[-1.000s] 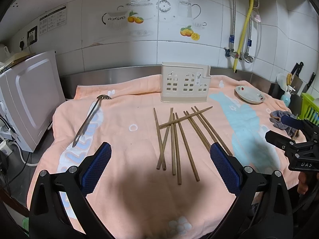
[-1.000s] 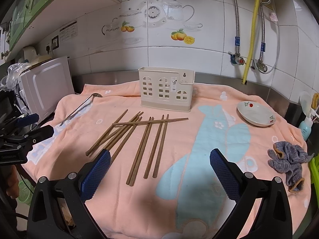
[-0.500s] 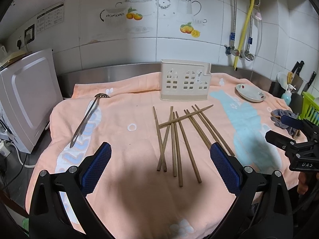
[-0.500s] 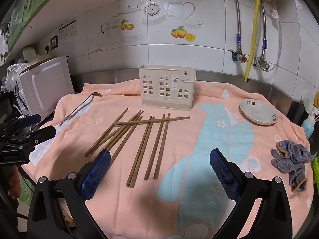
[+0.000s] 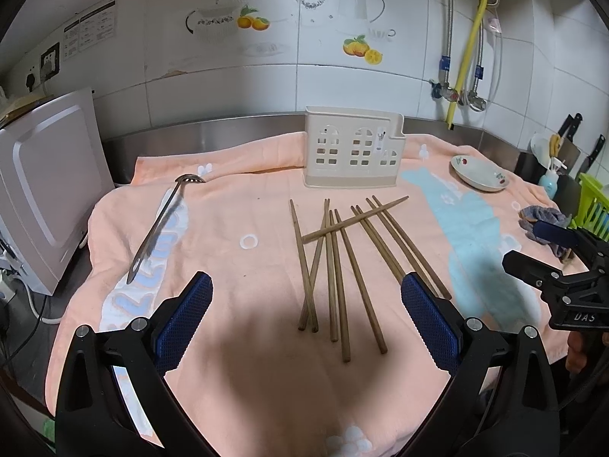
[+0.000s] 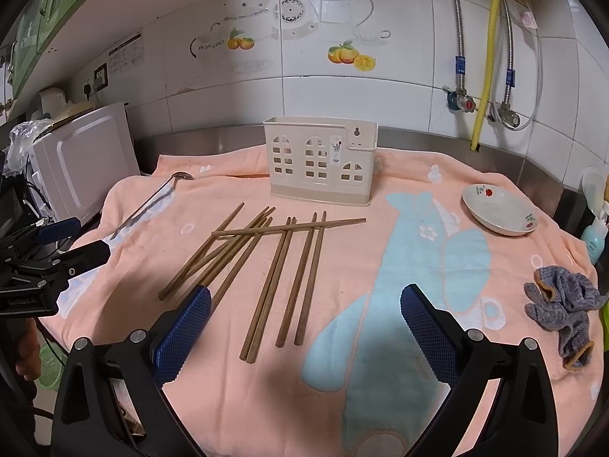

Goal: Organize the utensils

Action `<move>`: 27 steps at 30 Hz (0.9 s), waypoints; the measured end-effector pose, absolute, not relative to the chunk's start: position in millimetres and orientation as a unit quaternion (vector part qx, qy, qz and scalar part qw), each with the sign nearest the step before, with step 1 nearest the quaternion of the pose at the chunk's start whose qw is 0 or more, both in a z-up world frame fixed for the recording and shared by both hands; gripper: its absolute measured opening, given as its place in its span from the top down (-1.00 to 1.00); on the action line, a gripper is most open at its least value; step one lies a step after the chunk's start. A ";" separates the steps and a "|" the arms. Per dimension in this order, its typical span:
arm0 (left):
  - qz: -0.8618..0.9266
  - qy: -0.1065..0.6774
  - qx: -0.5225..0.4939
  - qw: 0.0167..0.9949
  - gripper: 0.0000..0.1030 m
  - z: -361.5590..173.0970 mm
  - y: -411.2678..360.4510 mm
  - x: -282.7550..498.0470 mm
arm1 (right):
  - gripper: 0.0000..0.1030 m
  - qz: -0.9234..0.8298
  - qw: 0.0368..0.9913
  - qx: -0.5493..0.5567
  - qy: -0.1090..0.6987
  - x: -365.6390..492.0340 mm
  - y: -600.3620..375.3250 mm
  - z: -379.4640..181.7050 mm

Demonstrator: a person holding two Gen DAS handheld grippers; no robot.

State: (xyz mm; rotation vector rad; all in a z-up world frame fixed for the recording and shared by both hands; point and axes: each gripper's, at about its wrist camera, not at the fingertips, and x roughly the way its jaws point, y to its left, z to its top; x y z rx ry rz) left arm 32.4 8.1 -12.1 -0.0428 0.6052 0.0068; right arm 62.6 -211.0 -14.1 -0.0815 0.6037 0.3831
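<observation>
**Chopsticks unsorted, nothing picked yet**

Left gripper (image 5: 306, 316) and right gripper (image 6: 304, 323) gape wide, empty. Chopsticks (image 5: 338, 262) lie scattered at 12 o'clock, nearby; ladle (image 5: 160, 228) at 10. Caddy (image 5: 352, 152) stands beyond. Next, I judge: pinch one stick.

Left claw (image 5: 306, 308) spread wide, empty; right claw (image 6: 304, 312) likewise.
</observation>
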 end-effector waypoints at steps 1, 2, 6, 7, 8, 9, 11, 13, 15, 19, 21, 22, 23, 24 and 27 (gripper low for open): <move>0.003 0.298 -0.021 0.954 -0.90 -12.7 8.0 32.6 | -0.88 0.187 0.936 -0.040 0.296 63.6 -210.9 -14.4; 0.002 0.299 -0.021 0.954 -0.90 -12.9 8.3 33.4 | -0.88 0.187 0.936 -0.040 0.296 64.3 -210.5 -14.6; 0.002 0.300 -0.021 0.954 -0.90 -13.4 8.5 34.9 | -0.88 0.187 0.935 -0.040 0.298 66.5 -209.4 -15.6; 0.002 0.300 -0.021 0.954 -0.90 -13.7 8.5 35.5 | -0.88 0.187 0.935 -0.040 0.298 67.1 -209.0 -15.8; 0.002 0.301 -0.021 0.953 -0.90 -14.0 8.5 36.3 | -0.88 0.187 0.935 -0.040 0.299 67.2 -208.8 -15.6; 0.002 0.301 -0.021 0.953 -0.90 -13.7 8.4 36.2 | -0.88 0.186 0.935 -0.040 0.300 67.8 -208.3 -15.8; 0.002 0.301 -0.021 0.953 -0.90 -13.4 8.4 36.9 | -0.88 0.185 0.935 -0.039 0.300 68.5 -207.9 -15.9; 0.003 0.301 -0.021 0.954 -0.90 -12.9 8.5 37.5 | -0.88 0.186 0.935 -0.039 0.300 68.8 -207.7 -15.9; 0.003 0.300 -0.021 0.954 -0.90 -12.5 8.4 38.3 | -0.88 0.186 0.935 -0.040 0.300 68.8 -207.7 -15.9; 0.004 0.298 -0.022 0.954 -0.90 -11.4 9.2 38.2 | -0.88 0.187 0.935 -0.040 0.300 69.9 -207.1 -15.4; 0.005 0.297 -0.020 0.955 -0.90 -10.3 9.5 38.5 | -0.88 0.187 0.935 -0.040 0.300 70.5 -206.8 -15.1; 0.005 0.295 -0.021 0.955 -0.90 -9.9 9.8 38.0 | -0.88 0.187 0.935 -0.040 0.299 70.4 -206.7 -15.1; 0.005 0.295 -0.021 0.955 -0.90 -9.5 9.9 37.7 | -0.88 0.187 0.935 -0.041 0.299 70.9 -206.5 -14.9; 0.005 0.294 -0.021 0.955 -0.90 -9.0 9.9 37.7 | -0.88 0.186 0.935 -0.041 0.299 71.0 -206.6 -14.7; 0.005 0.294 -0.020 0.955 -0.90 -7.7 10.2 38.6 | -0.88 0.187 0.935 -0.040 0.299 72.5 -206.0 -13.9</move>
